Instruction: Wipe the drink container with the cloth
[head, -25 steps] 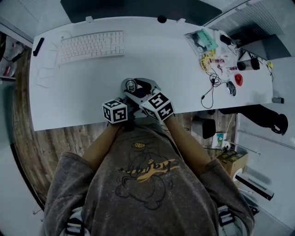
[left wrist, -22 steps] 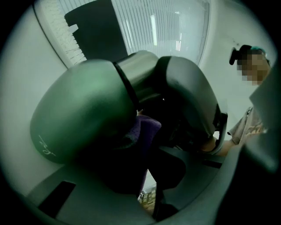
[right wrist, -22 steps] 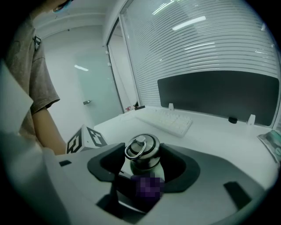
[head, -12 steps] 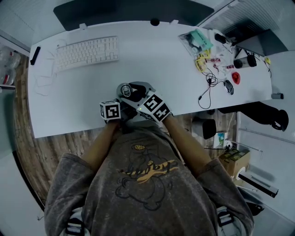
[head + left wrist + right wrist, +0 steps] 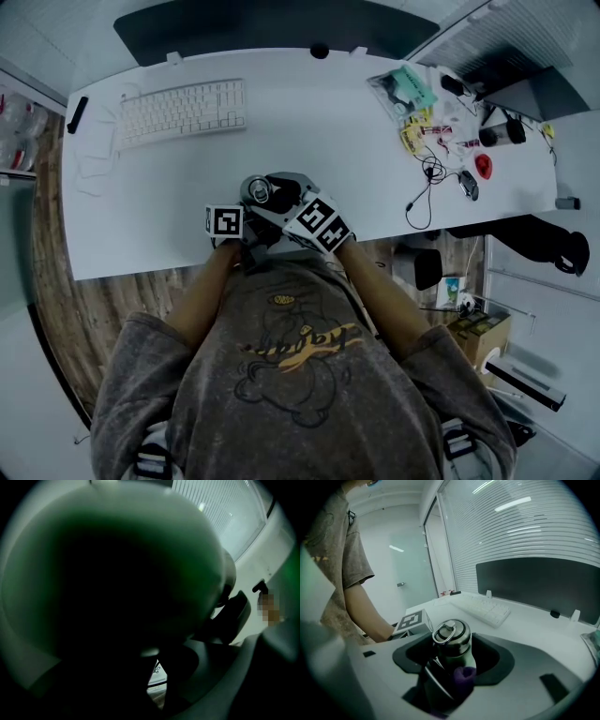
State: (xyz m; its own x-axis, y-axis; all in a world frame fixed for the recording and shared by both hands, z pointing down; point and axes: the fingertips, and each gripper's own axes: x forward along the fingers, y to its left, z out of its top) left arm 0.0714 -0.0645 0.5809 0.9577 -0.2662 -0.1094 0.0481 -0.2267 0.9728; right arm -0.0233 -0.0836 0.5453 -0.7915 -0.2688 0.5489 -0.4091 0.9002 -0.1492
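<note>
Far to the left of the drink container (image 5: 258,190), one slim black object (image 5: 77,113) lay at the edge of the tabletop (image 5: 328,122). One white keyboard (image 5: 183,108) sat behind the container and to its left. The single metal container, capped with a ring-topped lid, stood upright near the tabletop's front edge. Just left of it was the left gripper (image 5: 236,221), carrying one marker cube (image 5: 225,222). A dark rounded mass close to the lens filled that gripper's own view, so I could not tell how its jaws stood. The right gripper (image 5: 454,658), bearing the second cube (image 5: 320,223), reached in from the container's right. It clasped the container with its jaws spread wide, and they had just been opening a little. One scrap of purple cloth (image 5: 464,676) lay against the container's near side. Well to the container's right sat one heap of packets and cables (image 5: 427,122).
</note>
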